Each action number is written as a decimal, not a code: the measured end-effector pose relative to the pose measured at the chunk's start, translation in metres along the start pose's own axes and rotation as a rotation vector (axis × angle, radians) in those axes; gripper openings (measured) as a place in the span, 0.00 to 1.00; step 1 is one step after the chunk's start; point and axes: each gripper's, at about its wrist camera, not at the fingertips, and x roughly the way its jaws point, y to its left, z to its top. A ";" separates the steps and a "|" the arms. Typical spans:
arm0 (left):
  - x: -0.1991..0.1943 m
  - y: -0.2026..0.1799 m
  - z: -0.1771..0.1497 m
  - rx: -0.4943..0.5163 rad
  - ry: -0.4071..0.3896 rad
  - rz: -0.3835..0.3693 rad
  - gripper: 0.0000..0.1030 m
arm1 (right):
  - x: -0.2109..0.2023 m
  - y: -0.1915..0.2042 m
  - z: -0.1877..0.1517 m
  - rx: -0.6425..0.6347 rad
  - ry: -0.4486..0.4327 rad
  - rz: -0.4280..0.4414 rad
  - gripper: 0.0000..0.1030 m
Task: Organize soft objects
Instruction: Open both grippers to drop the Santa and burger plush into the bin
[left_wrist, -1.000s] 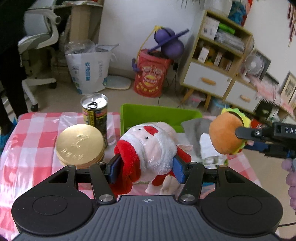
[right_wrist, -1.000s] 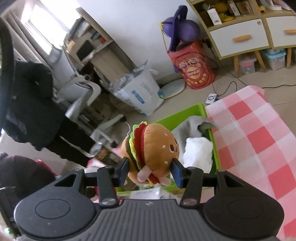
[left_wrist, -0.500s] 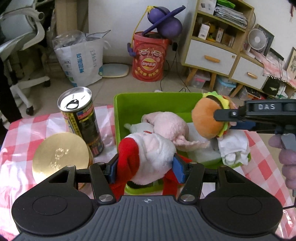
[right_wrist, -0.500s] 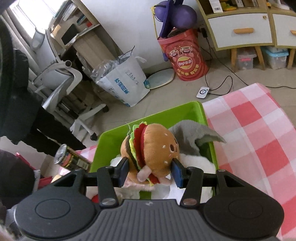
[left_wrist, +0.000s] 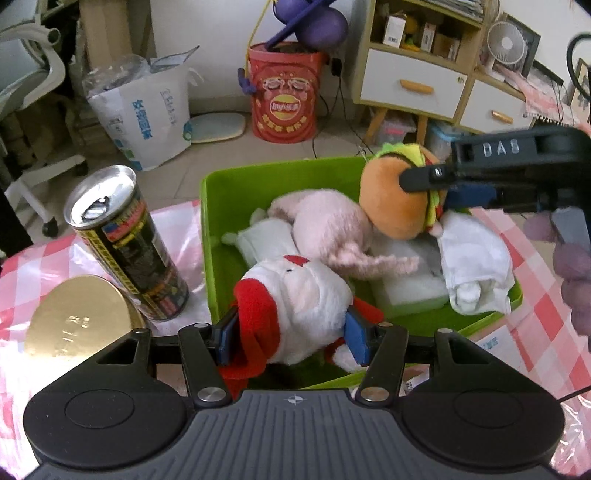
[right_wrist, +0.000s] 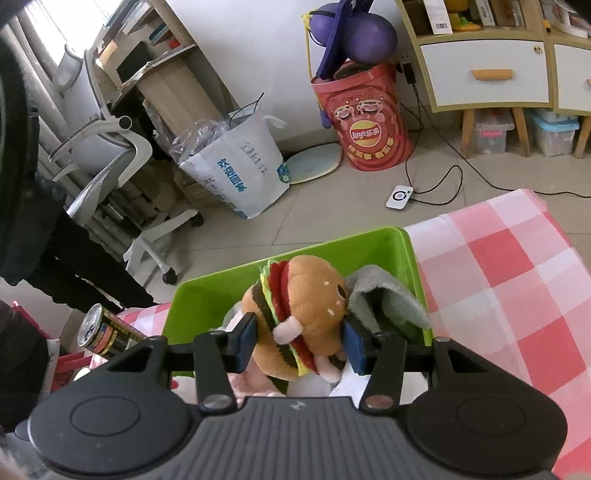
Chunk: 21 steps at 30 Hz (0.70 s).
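Observation:
My left gripper is shut on a white plush with a red scarf, held over the near part of the green bin. My right gripper is shut on a burger plush, held over the bin; it also shows in the left wrist view at the bin's far right. In the bin lie a pink plush, white cloths and a grey cloth.
A black and yellow can and a gold round lid stand left of the bin on the pink checked tablecloth. Beyond the table are a white bag, a red tub, a cabinet and an office chair.
Both grippers have moved forward and down over the bin with their plush toys. The burger plush now hangs low over the white cloths; the white plush is over the bin's near side.

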 end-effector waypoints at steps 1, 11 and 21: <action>0.002 0.001 -0.001 -0.008 -0.003 -0.006 0.56 | 0.002 0.000 0.002 0.000 -0.003 -0.002 0.22; 0.003 0.006 -0.004 -0.031 -0.019 -0.033 0.61 | 0.011 0.001 0.004 -0.023 -0.019 -0.056 0.25; -0.025 0.002 -0.012 -0.049 -0.052 -0.034 0.80 | -0.028 0.006 0.001 -0.043 -0.010 -0.041 0.43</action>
